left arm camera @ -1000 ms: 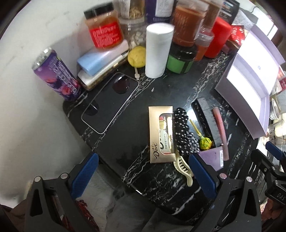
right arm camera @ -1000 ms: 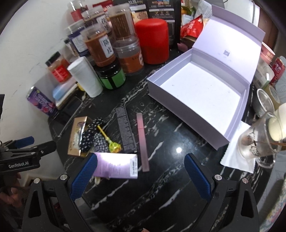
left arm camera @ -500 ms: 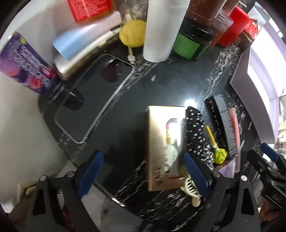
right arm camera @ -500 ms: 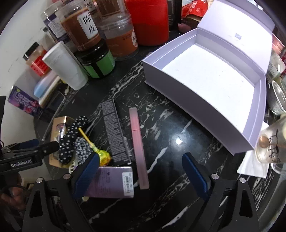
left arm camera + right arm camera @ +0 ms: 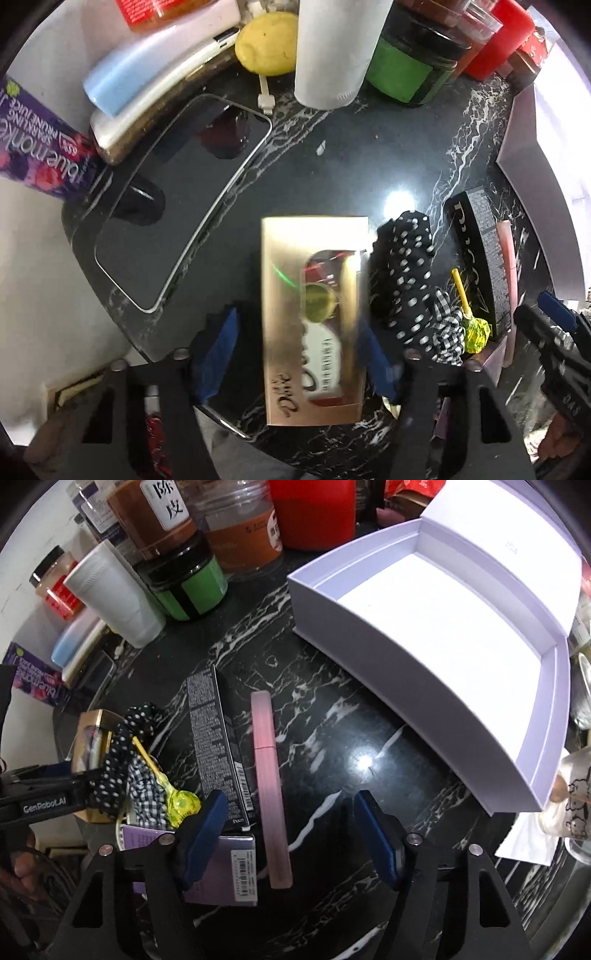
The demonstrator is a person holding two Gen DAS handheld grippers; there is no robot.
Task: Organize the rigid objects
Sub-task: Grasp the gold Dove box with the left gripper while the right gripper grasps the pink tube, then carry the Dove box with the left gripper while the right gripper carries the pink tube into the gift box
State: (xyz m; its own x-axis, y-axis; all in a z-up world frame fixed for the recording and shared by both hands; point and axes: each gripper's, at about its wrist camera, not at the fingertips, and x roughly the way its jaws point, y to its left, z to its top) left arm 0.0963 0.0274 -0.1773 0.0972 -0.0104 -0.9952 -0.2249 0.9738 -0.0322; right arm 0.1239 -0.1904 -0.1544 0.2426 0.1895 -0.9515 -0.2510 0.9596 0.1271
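Observation:
A gold Dove chocolate box [image 5: 314, 314] lies flat on the black marble table [image 5: 351, 166]. My left gripper [image 5: 297, 358] points straight down over it, jaws closing with the box between them; a gap remains at the left pad [image 5: 218, 350]. A slim pink tube [image 5: 269, 786] lies between the closing jaws of my right gripper [image 5: 290, 834], apart from both pads. Beside the tube are a black slim box [image 5: 218, 746], a purple box [image 5: 221, 867], a yellow-green lollipop [image 5: 177, 801] and a polka-dot cloth [image 5: 122, 753]. An open lavender box [image 5: 443, 635] stands to the right.
Jars, a white cylinder [image 5: 332, 48], a green-labelled jar [image 5: 406, 66], a purple can [image 5: 33, 147] and a phone [image 5: 177, 229] crowd the back and left. A glass cup [image 5: 569, 801] on white paper stands at the far right. Table edge runs close below both grippers.
Both grippers came down toward the table and their jaws narrowed. The left now straddles the gold box; the right now straddles the pink tube.

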